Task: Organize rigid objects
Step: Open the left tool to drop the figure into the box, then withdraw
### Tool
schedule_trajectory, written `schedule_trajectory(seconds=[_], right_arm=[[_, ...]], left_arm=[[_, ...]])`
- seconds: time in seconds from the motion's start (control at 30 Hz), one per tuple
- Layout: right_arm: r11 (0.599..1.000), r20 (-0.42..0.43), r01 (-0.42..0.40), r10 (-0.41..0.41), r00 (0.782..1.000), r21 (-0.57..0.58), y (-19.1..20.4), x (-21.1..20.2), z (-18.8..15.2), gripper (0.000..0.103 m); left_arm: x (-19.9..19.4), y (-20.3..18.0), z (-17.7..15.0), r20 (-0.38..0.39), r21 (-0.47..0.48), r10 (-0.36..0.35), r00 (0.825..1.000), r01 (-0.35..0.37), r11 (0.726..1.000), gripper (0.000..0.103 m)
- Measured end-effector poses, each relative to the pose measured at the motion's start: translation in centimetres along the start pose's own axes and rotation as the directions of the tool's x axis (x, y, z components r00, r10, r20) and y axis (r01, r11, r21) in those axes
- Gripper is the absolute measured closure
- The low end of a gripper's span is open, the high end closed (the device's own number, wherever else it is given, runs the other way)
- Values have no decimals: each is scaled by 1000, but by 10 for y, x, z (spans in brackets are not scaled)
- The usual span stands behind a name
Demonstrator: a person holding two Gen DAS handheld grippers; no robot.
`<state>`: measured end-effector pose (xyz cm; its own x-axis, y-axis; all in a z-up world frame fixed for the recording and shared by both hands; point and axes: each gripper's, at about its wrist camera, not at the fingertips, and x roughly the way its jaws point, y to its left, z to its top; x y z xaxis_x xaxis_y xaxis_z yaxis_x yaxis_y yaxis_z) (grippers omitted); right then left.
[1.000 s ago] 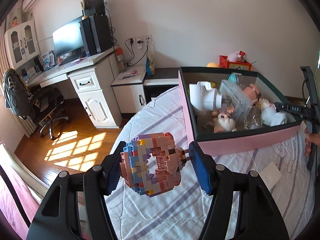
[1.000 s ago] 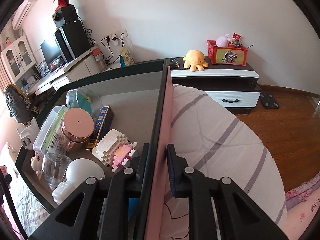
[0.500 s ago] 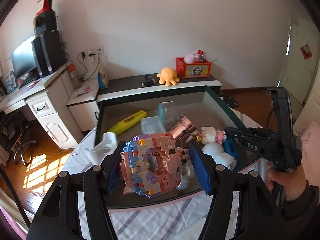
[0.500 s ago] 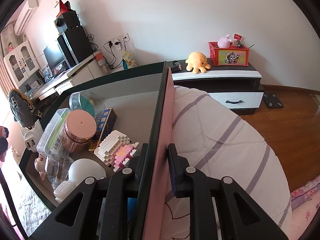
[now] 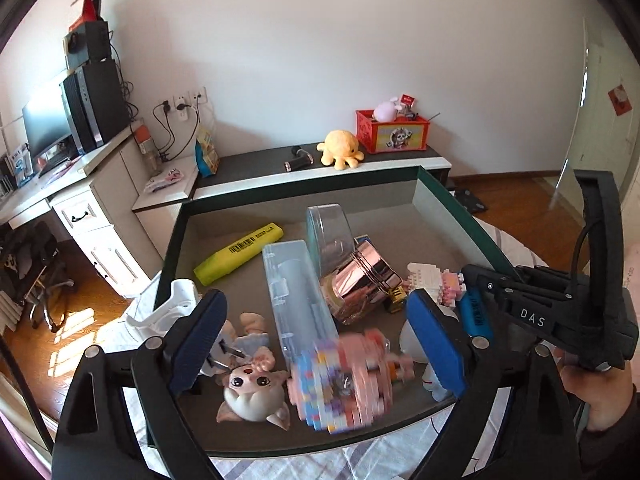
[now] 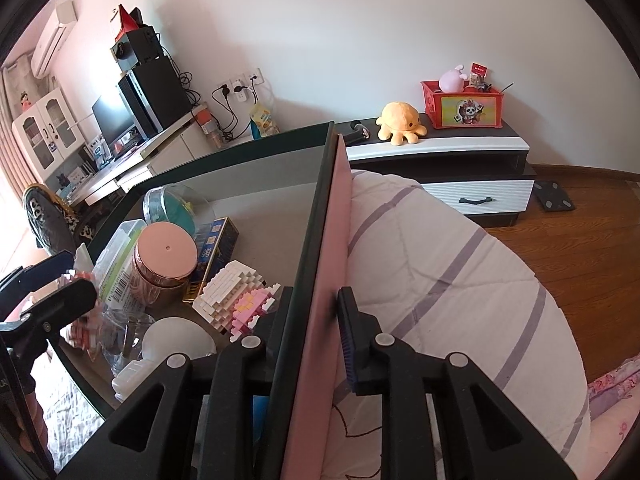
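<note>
My left gripper [image 5: 316,298] hangs over the pink, dark-rimmed box [image 5: 296,190], its jaws opening wide. The pastel brick model [image 5: 344,380] is blurred below them, free of both pads, dropping among the toys in the box. Around it lie a big-eyed figurine [image 5: 252,392], a clear blue case [image 5: 296,296], a rose-gold jar [image 5: 360,284] and a yellow highlighter [image 5: 240,252]. My right gripper [image 6: 316,294] clamps the box wall [image 6: 328,240] at the near right corner; its jaws are opening slightly, with the wall still between the pads. A hand [image 5: 600,392] holds it.
The box rests on a striped bedspread [image 6: 440,260]. Behind it stands a low cabinet with a yellow octopus plush [image 5: 340,154] and a red crate [image 5: 392,132]. A white desk [image 5: 80,184] with a monitor is at the left. Wooden floor lies to the right.
The left gripper swung from beside the box to above it while holding the brick model, then its jaws spread and the model fell out. The right gripper stayed on the box wall.
</note>
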<state>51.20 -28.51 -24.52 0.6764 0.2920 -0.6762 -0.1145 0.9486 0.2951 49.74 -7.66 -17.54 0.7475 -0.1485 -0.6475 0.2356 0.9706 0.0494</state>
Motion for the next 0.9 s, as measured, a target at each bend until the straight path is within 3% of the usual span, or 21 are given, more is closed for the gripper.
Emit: schedule_trajectory(seconds=[0.07,0.2,0.43,0.47,0.57,0.6,0.73,0.8,0.9], right_arm=[[1000,0,0,0,1000,0,0,0,0,82],[1000,1,1,-1,1000,0,0,0,0,82],[1000,-6,14,-14,1000,-8,2,-1,1,81],[1000,-7,22,-23,1000,-10,3,-2,1,76],[997,21,78,-78,997,-8,7,-16,-2,42],[997,42,80,-79,996,-6,8,-24,-3,37],[997,104,74,-76,992,15,17,-68,-13,33],[997,140,81,-81,987,5,29,-95,-24,23],[998,189,61,-55,980,-26,52,-133,-43,22]], left_arm=[[-10,9,0,28,-9,23,999,-23,1000,0],[-29,29,-9,67,-34,82,994,-80,996,0],[-56,61,-34,68,-79,168,983,-163,983,0],[-63,63,-38,73,-80,178,981,-172,982,0],[-85,68,-49,88,-90,199,976,-191,977,0],[-92,68,-53,95,-95,205,974,-196,976,0],[-125,65,-70,123,-108,216,969,-203,973,0],[-142,61,-79,139,-115,210,968,-195,974,0],[-168,52,-92,163,-118,199,966,-181,976,0]])
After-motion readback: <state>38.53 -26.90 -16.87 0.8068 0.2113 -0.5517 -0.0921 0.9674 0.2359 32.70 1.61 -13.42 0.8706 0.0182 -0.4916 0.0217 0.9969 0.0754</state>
